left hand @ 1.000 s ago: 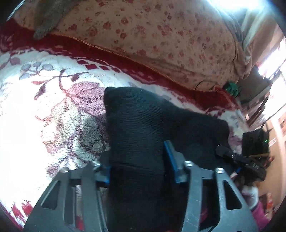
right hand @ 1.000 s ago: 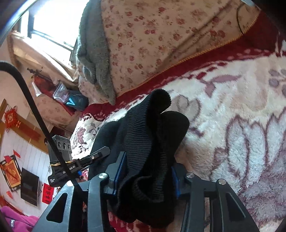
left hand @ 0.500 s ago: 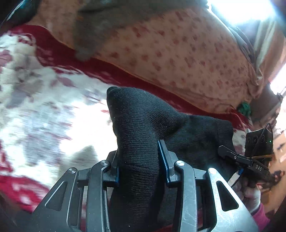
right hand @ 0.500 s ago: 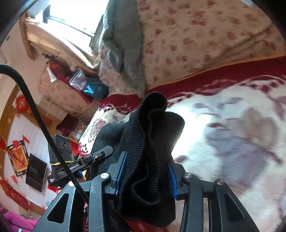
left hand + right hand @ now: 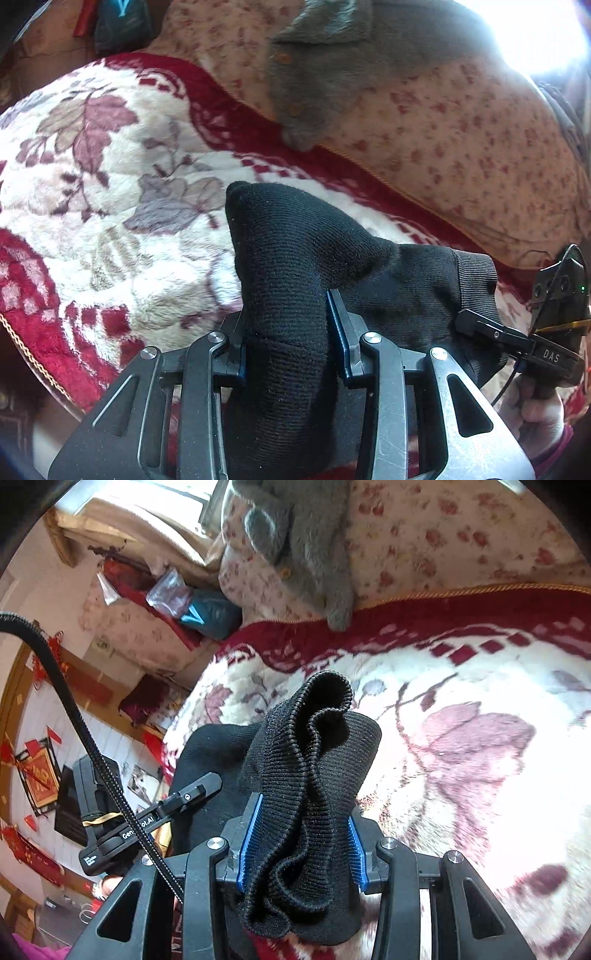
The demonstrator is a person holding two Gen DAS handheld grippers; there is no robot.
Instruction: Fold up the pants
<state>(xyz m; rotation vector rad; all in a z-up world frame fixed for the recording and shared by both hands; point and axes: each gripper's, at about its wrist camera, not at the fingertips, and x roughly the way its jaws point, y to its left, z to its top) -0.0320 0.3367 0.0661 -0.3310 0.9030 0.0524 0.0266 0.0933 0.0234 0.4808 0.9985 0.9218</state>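
The pants are black knitted cloth, matt and finely ribbed, with a coarser ribbed cuff bunched up in the right wrist view. Under them the blanket is deep, fuzzy plush, and at twelve o'clock a grey fleecy garment (two small buttons on it) lies on smooth printed cotton quilt. The left gripper is scuffed matt dark metal or plastic with shiny rivets and blue ridged pads.

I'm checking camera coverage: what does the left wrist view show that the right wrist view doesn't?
Only the left wrist view shows the left gripper clamped on smooth knit of the black pants, and a hand holding the other tool. Only the right wrist view shows the right gripper clamped on a ribbed edge, plus red wall decorations. Both show the floral blanket and grey garment.
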